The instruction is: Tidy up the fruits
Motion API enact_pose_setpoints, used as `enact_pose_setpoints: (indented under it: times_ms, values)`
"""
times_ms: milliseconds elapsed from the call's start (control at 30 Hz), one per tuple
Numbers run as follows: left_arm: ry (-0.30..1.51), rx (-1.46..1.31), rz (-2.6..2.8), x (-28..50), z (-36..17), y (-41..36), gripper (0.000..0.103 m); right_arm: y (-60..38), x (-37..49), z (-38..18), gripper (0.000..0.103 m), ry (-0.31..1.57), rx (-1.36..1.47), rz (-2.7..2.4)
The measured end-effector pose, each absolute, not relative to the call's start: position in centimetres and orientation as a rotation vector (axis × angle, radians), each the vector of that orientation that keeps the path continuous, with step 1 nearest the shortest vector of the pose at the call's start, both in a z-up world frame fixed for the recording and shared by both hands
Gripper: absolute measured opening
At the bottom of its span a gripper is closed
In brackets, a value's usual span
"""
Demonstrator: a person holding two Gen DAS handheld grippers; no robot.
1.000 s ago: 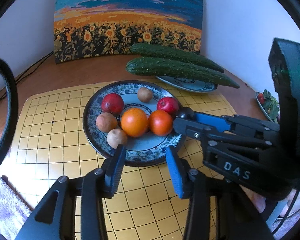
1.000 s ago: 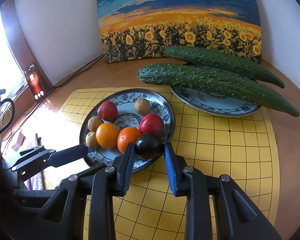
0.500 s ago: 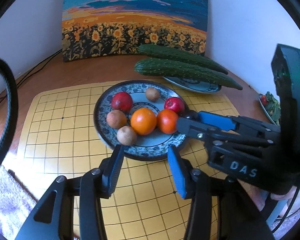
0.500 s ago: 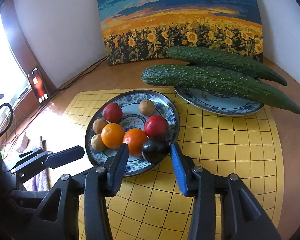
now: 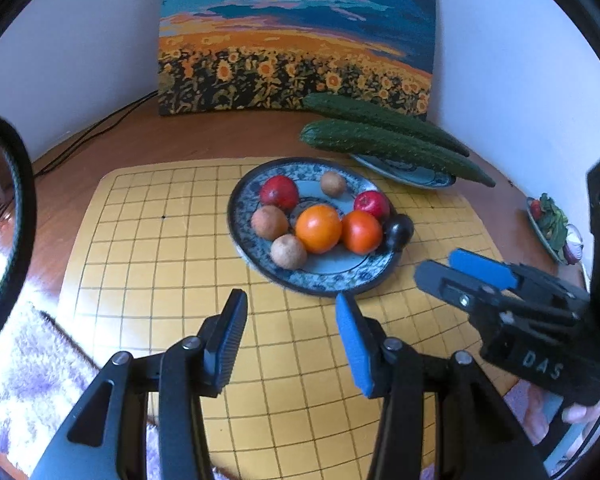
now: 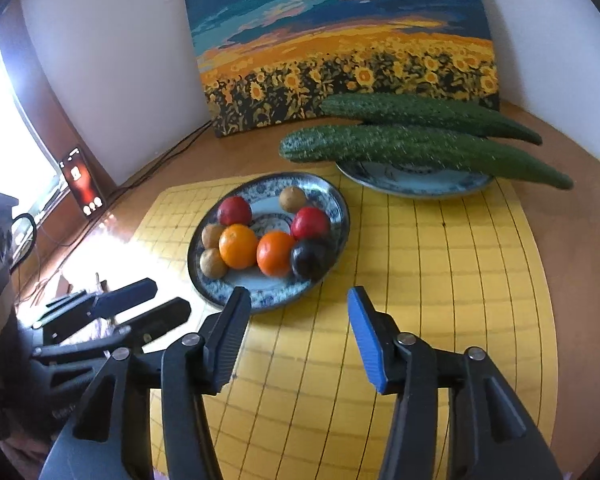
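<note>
— Right wrist view first: we see our right gripper [image 6: 296,334] with its jaws spread wide and nothing between them, hanging just short of the near rim of the fruit plate [image 6: 342,210].

— And the dark plum [image 6: 309,258]?

— It sits on that plate, at the near right edge, touching an orange [image 6: 276,253] and a red apple [image 6: 310,222]. (It leans close to the rim, so we'd call it a little precarious.)

— What of the other tool?

— From the left wrist view, our left gripper [image 5: 288,338] is parted too, empty, also on the near side of the plate. The three brown fruits, two oranges and two red ones are all gathered there.

— So what's the step?

— We judge it a clean retreat after placing. To do it well, we should draw straight back and slightly up, keeping both pads clear of the rim so nothing gets nudged.

— Anything left to sort?

— Beyond the plate, two cucumbers [image 6: 420,148] lie across a second plate [image 6: 420,184]; whether they count, we can't tell.
</note>
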State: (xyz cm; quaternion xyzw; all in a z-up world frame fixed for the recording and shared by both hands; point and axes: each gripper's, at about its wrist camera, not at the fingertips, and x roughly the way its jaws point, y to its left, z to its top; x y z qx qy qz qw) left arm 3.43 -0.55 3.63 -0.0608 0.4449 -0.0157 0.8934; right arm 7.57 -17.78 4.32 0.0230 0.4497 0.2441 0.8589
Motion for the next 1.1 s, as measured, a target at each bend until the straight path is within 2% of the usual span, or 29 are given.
enact_pose_setpoints:
  times_ms: [167,500,733,1100]
  values:
    - [0.940,-0.116,-0.001,3.0,2.9,-0.6,0.054,-17.7,5.9,3.4,0.054,0.956,-0.003,0.463]
    - [0.974,-0.110,0.032,2.9,0.9,-1.1,0.054,-17.2,4.7,1.7,0.056,0.939,-0.098,0.384]
    - [0.960,-0.081,0.039,2.9,0.6,-1.6,0.063,-17.3,4.6,1.5,0.058,0.934,-0.111,0.372]
    - [0.952,-0.057,0.069,2.9,0.6,-1.8,0.063,-16.8,4.6,1.4,0.061,0.933,-0.140,0.360]
